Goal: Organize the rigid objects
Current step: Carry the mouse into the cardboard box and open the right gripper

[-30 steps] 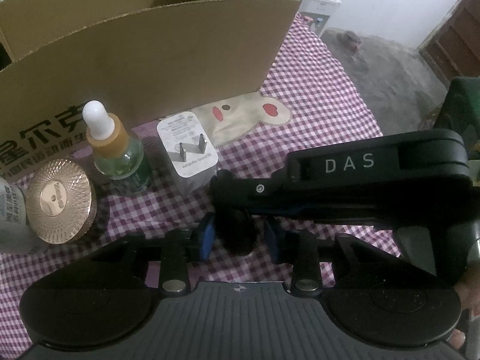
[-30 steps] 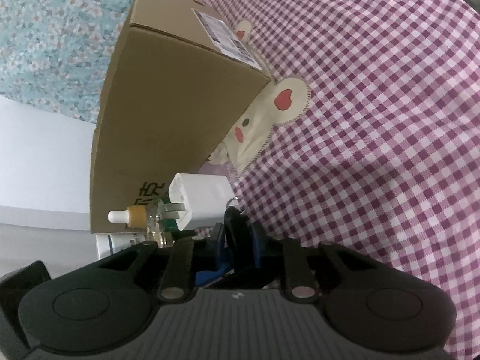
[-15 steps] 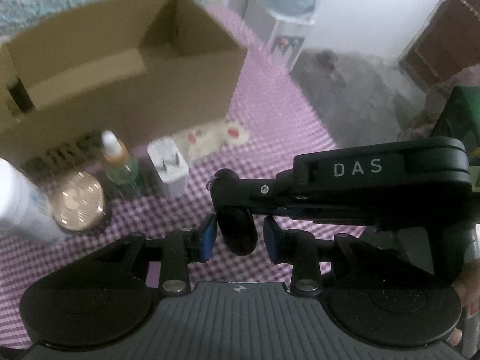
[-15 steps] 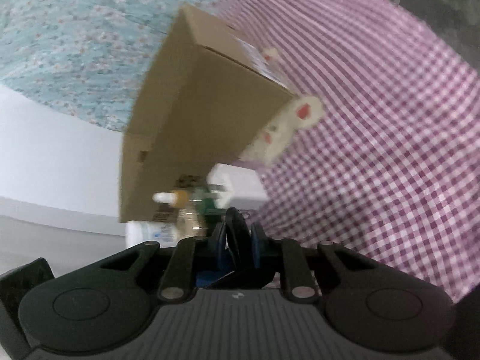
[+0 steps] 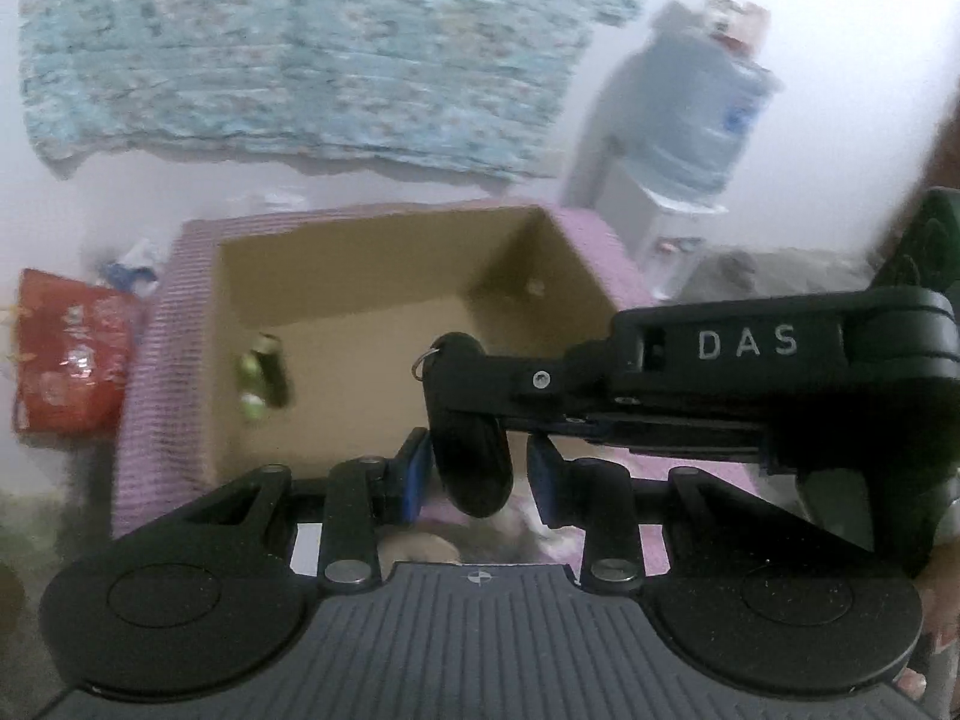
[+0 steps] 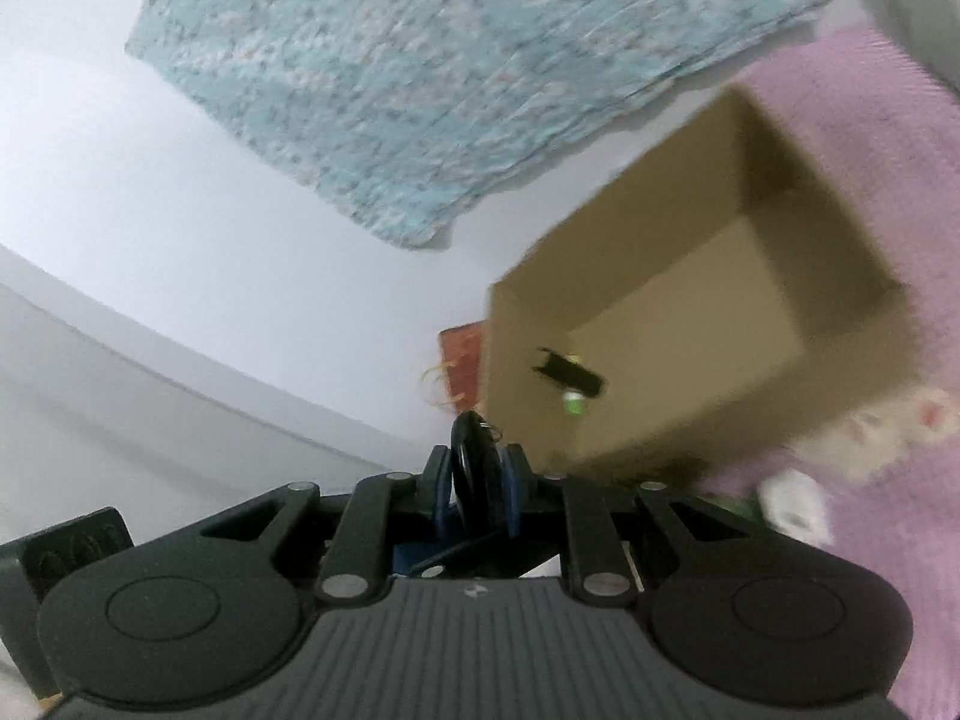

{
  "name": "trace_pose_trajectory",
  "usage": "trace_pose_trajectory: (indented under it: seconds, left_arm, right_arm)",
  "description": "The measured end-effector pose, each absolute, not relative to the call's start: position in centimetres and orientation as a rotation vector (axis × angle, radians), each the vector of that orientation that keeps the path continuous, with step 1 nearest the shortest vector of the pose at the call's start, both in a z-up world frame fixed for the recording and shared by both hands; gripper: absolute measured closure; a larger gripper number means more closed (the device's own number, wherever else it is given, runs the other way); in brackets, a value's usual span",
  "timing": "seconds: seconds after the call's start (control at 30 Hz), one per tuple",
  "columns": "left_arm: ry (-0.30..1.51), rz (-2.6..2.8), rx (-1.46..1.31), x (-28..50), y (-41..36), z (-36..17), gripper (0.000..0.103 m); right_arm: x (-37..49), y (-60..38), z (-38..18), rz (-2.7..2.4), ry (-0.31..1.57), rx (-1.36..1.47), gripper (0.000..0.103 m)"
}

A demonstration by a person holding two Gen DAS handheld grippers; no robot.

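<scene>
My right gripper (image 6: 475, 483) is shut on a flat black oval fob with a small key ring (image 6: 474, 468). In the left wrist view the same fob (image 5: 471, 462) hangs from the right gripper's black arm (image 5: 750, 372), between my left gripper's (image 5: 480, 474) blue pads (image 5: 414, 471), which stand apart from it. The open cardboard box (image 5: 372, 276) lies just ahead on the pink checked cloth (image 5: 144, 408). A small dark and green item (image 5: 261, 375) lies inside the box, also in the right wrist view (image 6: 570, 381).
A red bag (image 5: 66, 354) sits left of the table. A water dispenser bottle (image 5: 696, 114) stands at the back right. A blue floral cloth (image 5: 312, 42) hangs on the wall. A white charger (image 6: 792, 504) and a cream bunny patch (image 6: 888, 426) lie beside the box.
Both grippers have risen and tilted up together with the fob, so the box interior now shows. The bottles, gold lid and charger have dropped out of the left view.
</scene>
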State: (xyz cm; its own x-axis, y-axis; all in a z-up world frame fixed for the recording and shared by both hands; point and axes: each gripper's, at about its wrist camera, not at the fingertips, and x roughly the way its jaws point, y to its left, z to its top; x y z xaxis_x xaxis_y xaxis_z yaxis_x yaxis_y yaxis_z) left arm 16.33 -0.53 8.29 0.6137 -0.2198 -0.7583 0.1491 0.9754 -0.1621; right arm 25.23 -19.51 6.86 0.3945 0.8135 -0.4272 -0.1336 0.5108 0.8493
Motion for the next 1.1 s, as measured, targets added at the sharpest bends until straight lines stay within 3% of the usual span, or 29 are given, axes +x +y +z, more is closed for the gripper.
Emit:
trace_pose_trajectory:
  seconds: [0.27,0.53,0.77,1.1]
  left_arm:
    - [1.015,-0.047,-0.131,22.8,4.6,4.4,0.068]
    - [1.010,0.007,-0.209,22.8,7.6,4.0,0.065]
    - [0.972,-0.004,-0.246,21.7,7.5,5.3,0.065]
    - [0.887,-0.087,-0.248,16.8,5.4,9.0,0.057]
  right_arm:
    - [34.6,-13.0,3.6,0.722,1.193,0.844,0.084]
    - [37.8,-9.4,-0.8,0.667,1.319,0.770,0.083]
    - [37.8,-10.0,-0.4,0.676,1.299,0.746,0.078]
    - [32.0,-17.4,4.9,0.715,1.116,0.768,0.074]
